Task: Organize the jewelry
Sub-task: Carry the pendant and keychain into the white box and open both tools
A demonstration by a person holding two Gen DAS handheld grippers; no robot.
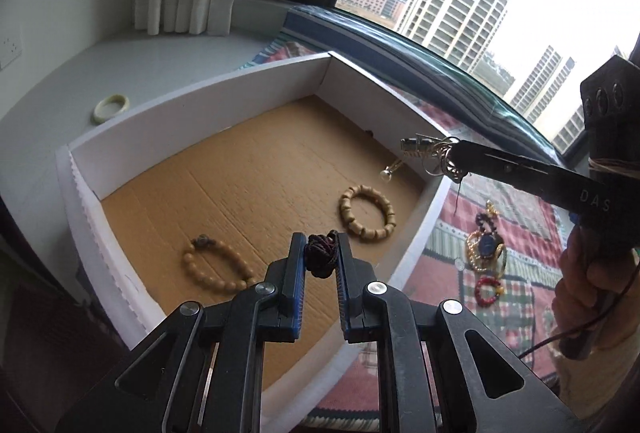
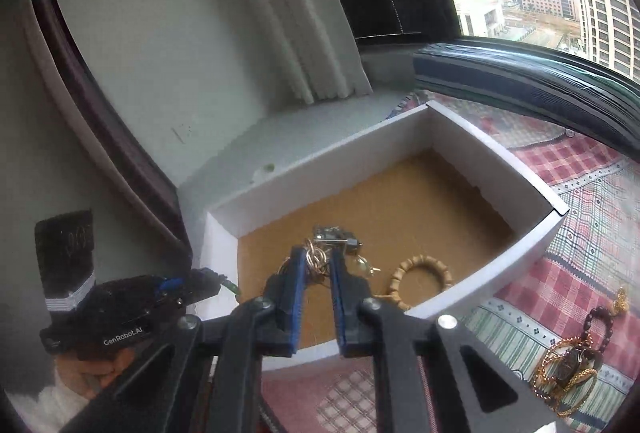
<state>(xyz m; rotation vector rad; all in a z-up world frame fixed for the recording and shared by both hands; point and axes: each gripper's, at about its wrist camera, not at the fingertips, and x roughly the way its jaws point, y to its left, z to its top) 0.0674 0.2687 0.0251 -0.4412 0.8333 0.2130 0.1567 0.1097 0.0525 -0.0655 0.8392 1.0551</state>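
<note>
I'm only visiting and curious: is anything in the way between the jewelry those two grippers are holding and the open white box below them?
Nothing visible. The left gripper holds a dark knotted piece and the right gripper a tangle of gold rings, both above the box, which has no lid. Two beaded bracelets lie on its cardboard floor, with bare floor around them.

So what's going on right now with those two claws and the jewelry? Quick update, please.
Left gripper shut on dark knotted bracelet. Right gripper shut on gold chain tangle. Both over white box. Nothing blocking.
</note>
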